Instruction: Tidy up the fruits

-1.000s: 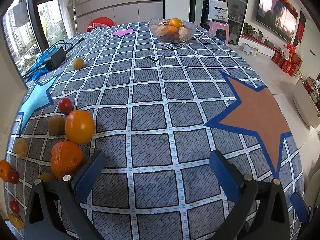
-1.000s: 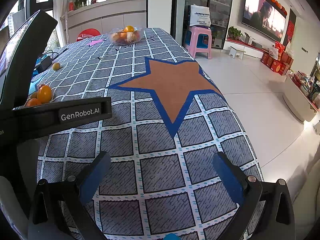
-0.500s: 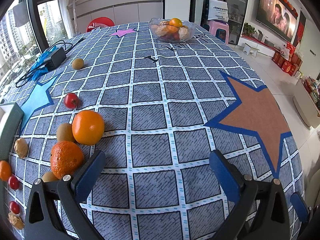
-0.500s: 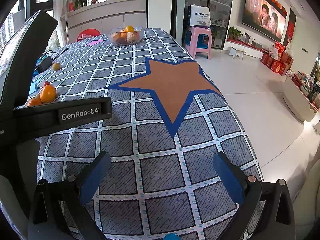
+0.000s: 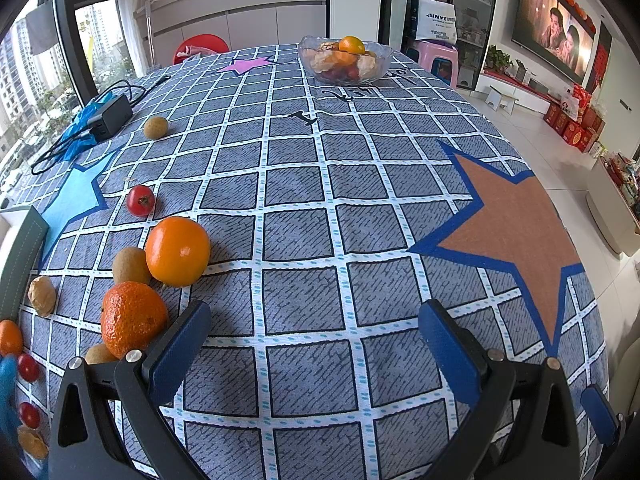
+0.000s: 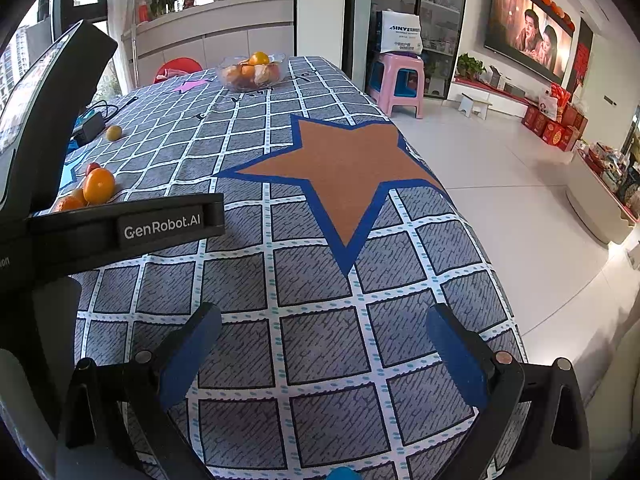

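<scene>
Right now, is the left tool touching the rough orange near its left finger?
Cannot tell. In the left wrist view the left tool is open; its left finger overlaps the rough orange, hiding any gap.

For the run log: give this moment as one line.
left gripper open, empty | right gripper open, empty | oranges loose on table | bowl far end

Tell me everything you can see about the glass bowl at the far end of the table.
The glass bowl is clear, wide and shallow with a wavy rim. It stands upright on the checked tablecloth near the table's far end, past the pink star. It already holds fruit: an orange sits on top, with pale peeled-looking pieces and small red fruits beneath. Neither gripper is near it, and nothing on the cloth touches it.
</scene>
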Demonstrator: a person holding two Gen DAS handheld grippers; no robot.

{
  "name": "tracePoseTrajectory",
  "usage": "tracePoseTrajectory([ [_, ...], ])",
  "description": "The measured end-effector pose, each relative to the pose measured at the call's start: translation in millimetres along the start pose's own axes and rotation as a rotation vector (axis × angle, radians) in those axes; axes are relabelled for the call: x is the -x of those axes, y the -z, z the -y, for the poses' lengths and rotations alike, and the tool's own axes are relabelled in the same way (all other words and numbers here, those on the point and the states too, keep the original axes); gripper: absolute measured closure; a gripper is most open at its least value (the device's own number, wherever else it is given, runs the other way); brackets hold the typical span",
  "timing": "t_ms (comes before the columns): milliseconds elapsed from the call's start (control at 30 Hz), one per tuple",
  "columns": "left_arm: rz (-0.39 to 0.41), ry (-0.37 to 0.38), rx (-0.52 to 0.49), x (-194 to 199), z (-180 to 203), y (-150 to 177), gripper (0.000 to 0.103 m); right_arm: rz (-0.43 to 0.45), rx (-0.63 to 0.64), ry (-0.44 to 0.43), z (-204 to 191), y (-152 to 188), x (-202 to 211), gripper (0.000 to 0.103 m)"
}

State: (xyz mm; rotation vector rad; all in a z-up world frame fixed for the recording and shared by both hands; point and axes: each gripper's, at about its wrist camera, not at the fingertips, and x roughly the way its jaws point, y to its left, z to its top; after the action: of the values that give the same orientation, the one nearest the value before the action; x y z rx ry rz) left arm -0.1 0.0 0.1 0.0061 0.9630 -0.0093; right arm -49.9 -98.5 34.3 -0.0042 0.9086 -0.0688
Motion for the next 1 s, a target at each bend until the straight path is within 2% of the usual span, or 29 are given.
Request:
tracePoseTrajectory([
  [1000, 0.000, 0.000, 0.000, 0.0, 0.0, 0.0, 0.000, 0.016, -0.019, -0.028, 5.4, 0.5, 4.4, 0.000],
])
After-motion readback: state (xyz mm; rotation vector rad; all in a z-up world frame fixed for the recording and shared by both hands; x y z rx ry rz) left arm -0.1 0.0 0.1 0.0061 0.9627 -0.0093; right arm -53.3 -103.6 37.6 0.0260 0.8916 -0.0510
